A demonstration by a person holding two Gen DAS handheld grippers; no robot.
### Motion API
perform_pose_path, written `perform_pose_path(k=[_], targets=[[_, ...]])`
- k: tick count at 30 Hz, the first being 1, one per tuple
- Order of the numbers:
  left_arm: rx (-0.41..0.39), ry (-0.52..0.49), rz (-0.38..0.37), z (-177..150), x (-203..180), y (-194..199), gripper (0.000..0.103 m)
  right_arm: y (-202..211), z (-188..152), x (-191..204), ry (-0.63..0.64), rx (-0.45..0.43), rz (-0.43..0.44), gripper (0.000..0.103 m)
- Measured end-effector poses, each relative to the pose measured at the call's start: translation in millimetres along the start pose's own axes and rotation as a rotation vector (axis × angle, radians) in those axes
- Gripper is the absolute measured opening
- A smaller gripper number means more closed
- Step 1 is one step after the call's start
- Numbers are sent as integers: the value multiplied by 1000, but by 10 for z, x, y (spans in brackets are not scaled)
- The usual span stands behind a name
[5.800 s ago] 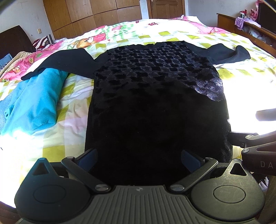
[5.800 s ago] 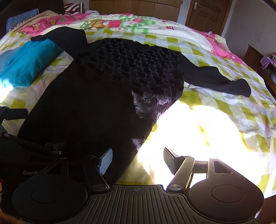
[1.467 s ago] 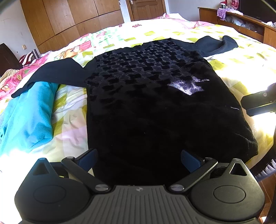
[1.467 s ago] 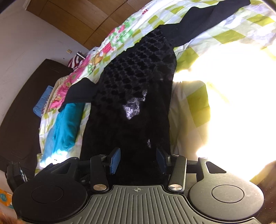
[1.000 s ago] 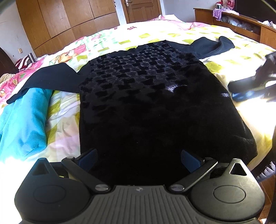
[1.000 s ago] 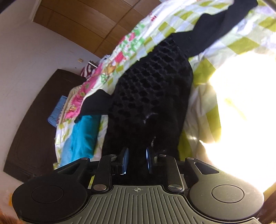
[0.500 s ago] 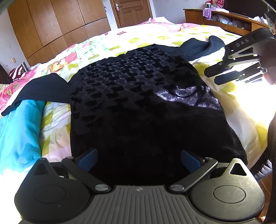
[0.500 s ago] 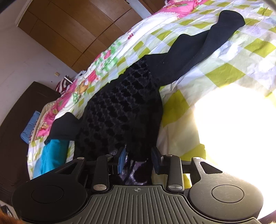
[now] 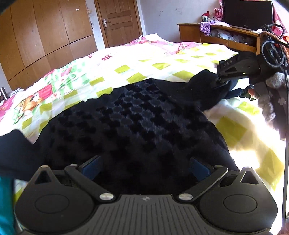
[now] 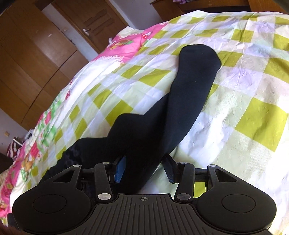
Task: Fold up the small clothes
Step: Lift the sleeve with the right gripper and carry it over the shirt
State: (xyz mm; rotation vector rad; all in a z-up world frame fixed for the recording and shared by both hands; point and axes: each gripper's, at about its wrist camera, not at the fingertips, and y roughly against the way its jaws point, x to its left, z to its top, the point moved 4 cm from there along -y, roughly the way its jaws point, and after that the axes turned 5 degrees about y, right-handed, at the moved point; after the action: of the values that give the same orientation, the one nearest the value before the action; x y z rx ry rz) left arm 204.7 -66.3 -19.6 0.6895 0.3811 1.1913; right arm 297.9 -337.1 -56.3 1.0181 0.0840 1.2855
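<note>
One black garment point(image 9: 137, 126) lies on one bed point(image 9: 162, 59); two sleeves belong to it, the right sleeve point(image 10: 186, 94) seen in full from the right wrist view, the left sleeve point(image 9: 14, 150) only in part. One turquoise item point(image 9: 5, 204) shows at the left edge. Two hand-held grippers are counted: the left hand-held gripper point(image 9: 144, 167) and the right hand-held gripper point(image 10: 144, 169), each with two fingers. One door point(image 9: 117, 21) and one wooden wardrobe wall point(image 9: 41, 36) stand behind. One dark screen point(image 9: 247, 13) sits on one wooden cabinet point(image 9: 225, 36).
</note>
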Motion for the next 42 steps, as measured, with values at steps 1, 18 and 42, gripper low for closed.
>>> perform_pose_path(k=[1,18,42], targets=[[-4,-18,-1,90,-19,-120,103,-13,34,-14,-8,-24,-35,46],[182,-50,-110,642,-469,-913,103,315,376,-817,-201,-29,-353,20],[215,-75,-203,980,-901,-1216,103,424,799,-1057,-250,-52,-464,59]])
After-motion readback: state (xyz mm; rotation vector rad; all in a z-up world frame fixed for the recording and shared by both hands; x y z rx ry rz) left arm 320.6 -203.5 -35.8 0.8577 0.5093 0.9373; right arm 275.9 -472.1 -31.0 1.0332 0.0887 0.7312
